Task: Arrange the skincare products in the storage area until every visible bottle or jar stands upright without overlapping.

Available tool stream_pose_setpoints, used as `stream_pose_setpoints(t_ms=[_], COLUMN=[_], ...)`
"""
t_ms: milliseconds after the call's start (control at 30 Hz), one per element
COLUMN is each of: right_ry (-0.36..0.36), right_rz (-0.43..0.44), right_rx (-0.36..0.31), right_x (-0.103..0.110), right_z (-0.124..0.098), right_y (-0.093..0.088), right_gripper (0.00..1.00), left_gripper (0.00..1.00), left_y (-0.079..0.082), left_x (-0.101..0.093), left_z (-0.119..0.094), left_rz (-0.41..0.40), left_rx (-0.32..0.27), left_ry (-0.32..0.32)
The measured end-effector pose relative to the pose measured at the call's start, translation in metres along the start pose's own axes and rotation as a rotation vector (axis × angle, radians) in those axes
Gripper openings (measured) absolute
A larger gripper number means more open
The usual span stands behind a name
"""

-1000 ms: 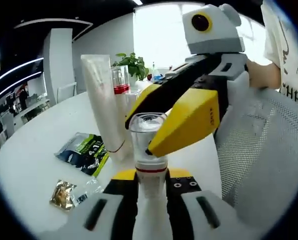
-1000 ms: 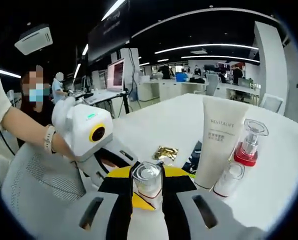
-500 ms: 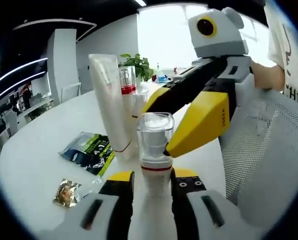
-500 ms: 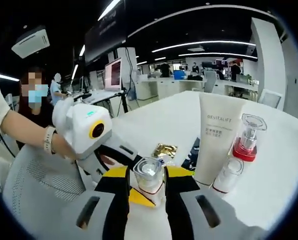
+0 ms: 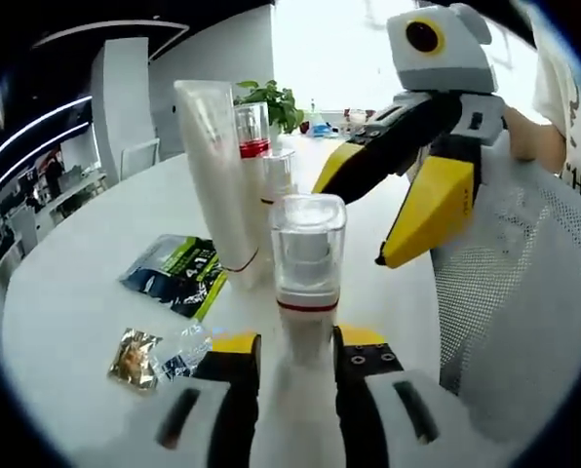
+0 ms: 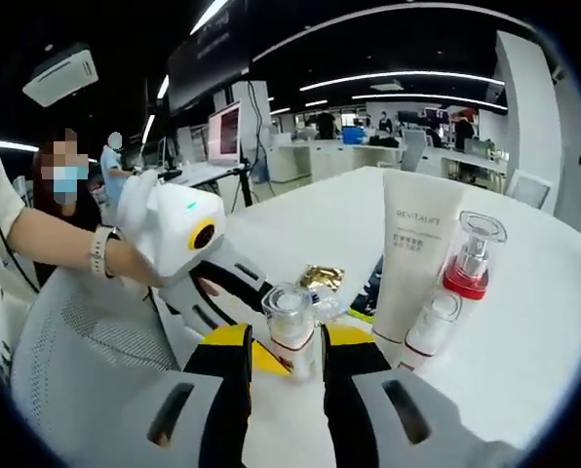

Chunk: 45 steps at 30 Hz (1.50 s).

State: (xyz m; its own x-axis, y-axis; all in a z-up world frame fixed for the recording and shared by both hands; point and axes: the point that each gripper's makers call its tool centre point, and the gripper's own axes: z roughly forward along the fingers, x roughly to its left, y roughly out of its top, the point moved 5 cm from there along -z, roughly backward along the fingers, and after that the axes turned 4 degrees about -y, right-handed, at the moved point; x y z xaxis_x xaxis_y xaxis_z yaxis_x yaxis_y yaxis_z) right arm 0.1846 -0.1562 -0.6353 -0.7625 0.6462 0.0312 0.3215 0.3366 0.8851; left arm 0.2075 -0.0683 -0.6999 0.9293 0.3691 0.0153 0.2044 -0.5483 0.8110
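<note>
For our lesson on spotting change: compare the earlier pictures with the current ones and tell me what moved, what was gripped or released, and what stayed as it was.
The right gripper let go of the clear-capped bottle and drew back, its jaws now open and clear of the cap. The left gripper stayed closed on the bottle's lower body. The white tube, red-collared pump bottle, small white bottle and sachets on the table stayed in place.

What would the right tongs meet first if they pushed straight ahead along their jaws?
Probably the small clear-capped bottle held by the left tongs, standing just past the right tongs; depth is uncertain.
</note>
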Motion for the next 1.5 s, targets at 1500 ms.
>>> stream_pose_setpoints(t_ms=[1500], right_ry=[-0.247], right_rz=[-0.003], right_rx=[0.111], right_x=[-0.057], right_z=[-0.027], right_y=[-0.031], right_gripper=[0.41], left_gripper=[0.06], left_y=[0.011], left_x=[0.001], left_z=[0.035], left_rz=[-0.086], left_rx=[0.098], left_ry=[0.057])
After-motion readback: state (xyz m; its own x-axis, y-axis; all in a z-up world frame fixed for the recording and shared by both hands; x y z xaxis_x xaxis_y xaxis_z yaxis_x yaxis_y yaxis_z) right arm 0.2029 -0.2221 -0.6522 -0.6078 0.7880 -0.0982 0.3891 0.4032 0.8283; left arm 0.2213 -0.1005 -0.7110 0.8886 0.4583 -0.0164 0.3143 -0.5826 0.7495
